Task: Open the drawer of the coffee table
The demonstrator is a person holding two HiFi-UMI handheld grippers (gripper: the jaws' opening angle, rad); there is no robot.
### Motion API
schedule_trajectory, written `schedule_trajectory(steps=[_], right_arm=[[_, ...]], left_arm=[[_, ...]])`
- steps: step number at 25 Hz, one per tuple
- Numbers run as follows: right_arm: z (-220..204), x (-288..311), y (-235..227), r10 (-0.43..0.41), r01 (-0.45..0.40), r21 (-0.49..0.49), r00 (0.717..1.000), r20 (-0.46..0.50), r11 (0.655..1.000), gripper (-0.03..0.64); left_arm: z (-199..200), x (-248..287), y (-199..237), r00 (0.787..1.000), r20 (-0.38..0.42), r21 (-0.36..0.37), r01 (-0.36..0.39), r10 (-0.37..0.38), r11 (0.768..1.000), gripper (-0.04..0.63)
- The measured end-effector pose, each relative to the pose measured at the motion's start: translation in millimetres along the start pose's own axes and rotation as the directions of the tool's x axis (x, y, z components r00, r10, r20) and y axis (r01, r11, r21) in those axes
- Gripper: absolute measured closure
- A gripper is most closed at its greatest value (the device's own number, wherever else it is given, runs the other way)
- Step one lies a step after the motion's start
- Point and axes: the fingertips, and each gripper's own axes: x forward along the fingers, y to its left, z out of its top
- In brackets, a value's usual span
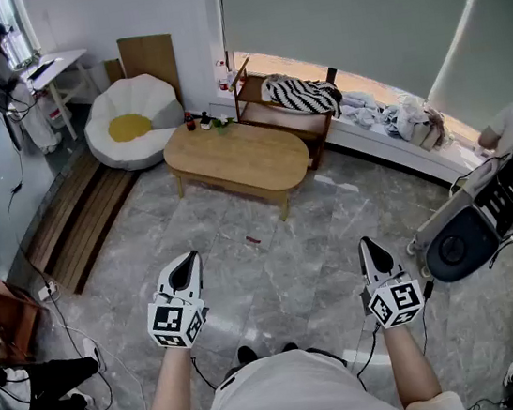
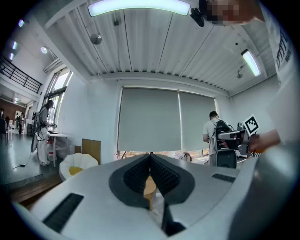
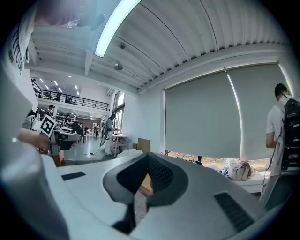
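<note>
The left tool (image 1: 187,259) and the right tool (image 1: 366,244) are held level side by side above the grey stone floor (image 1: 276,277), well apart from each other; each has its jaws closed tip to tip with nothing between them; past them, across a stretch of bare floor, stands the low oval wooden worktop (image 1: 235,155), the coffee table, well apart from both tools; its drawer cannot be made out from this side; small bottles (image 1: 197,120) stand at its far left end; beyond it are a white cushioned seat (image 1: 133,103) with a yellow centre and a wooden rack (image 1: 282,118) carrying a striped cloth (image 1: 303,95) by the window.
</note>
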Motion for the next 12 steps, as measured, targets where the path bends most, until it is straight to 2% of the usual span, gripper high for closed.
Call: schedule_trajectory(steps=[12], right_arm=[[-2.0,-8.5,0.5,-0.004,0.004,-0.003,1.0,-0.001,1.0,0.603]], left_arm=[[-2.4,-1.4,-9.2,1.0,0.004,0.001,0.014,-0.014,1.0,0.577]])
